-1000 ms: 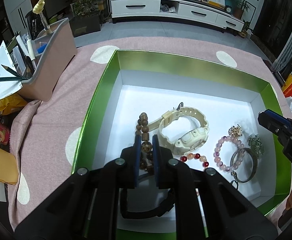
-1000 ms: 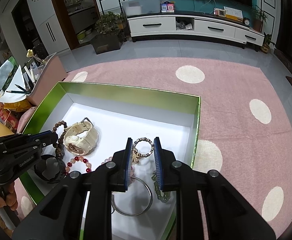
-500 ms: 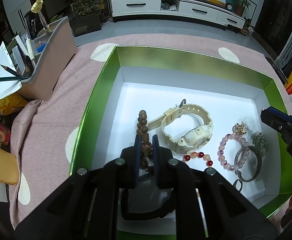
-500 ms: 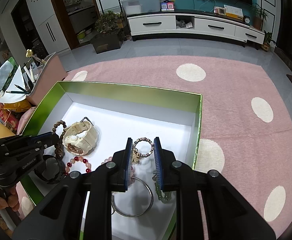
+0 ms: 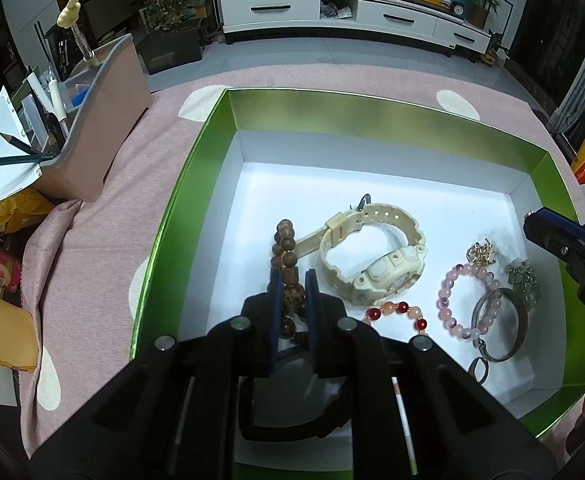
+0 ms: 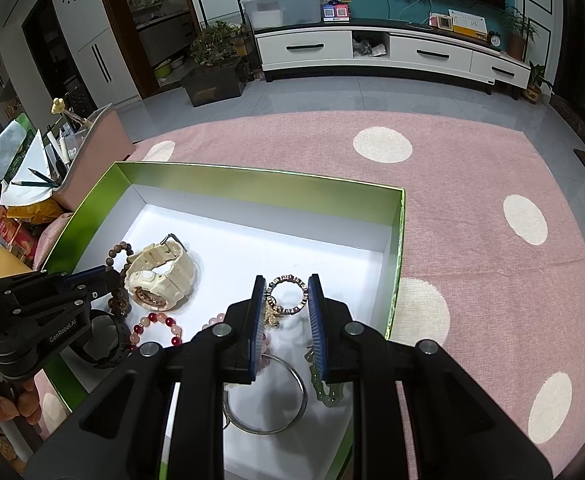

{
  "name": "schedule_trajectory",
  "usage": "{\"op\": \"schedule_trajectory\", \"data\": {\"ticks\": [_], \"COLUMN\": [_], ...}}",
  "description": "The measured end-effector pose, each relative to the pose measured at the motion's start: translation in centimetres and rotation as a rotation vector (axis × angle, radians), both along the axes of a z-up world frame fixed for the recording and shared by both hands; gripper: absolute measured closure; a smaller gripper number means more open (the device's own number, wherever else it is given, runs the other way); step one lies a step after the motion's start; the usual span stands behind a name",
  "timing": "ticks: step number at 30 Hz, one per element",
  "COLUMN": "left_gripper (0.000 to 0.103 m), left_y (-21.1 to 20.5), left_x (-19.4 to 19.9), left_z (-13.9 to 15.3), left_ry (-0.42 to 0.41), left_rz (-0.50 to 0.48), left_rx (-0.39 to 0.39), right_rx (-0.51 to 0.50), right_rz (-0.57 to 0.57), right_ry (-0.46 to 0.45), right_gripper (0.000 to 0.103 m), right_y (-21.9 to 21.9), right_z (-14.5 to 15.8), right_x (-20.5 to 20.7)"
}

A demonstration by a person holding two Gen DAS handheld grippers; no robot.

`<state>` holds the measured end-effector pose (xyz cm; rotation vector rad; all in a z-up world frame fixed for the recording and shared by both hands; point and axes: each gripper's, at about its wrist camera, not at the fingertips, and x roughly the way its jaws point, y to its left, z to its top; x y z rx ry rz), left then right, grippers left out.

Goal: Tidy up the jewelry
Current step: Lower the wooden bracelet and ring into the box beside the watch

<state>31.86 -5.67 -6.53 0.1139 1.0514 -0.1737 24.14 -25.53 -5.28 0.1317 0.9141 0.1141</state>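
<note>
A green box (image 5: 372, 116) with a white floor holds the jewelry. My left gripper (image 5: 292, 276) hovers over a brown wooden bead bracelet (image 5: 286, 240); its jaws stand slightly apart with beads showing between them. A cream watch (image 5: 372, 248) lies beside it, with a red-and-peach bead bracelet (image 5: 396, 312), a pink bead bracelet (image 5: 460, 300), a silver bangle (image 5: 500, 320) and a black watch under the gripper. My right gripper (image 6: 286, 284) is open above a gold-and-black ring bracelet (image 6: 288, 294), a silver bangle (image 6: 264, 396) and a green jade piece (image 6: 324, 388).
The box sits on a pink cloth with white dots (image 6: 472, 208). A pink desk organizer (image 5: 100, 120) with pencils and papers stands at the left. Snack packets (image 5: 0, 208) lie at the far left edge.
Both grippers have pulled back and risen slightly over the box. The jewelry has not moved.
</note>
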Motion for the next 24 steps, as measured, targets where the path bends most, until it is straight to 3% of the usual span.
{"op": "schedule_trajectory", "data": {"ticks": [24], "left_gripper": [0.092], "left_y": [-0.26], "left_x": [0.16], "left_z": [-0.34], "left_ry": [0.013], "left_rz": [-0.004], "left_rx": [0.023], "right_rx": [-0.012], "right_rz": [0.006], "right_ry": [0.011], "right_gripper": [0.082], "right_y": [-0.01], "right_z": [-0.22], "right_x": [0.15]}}
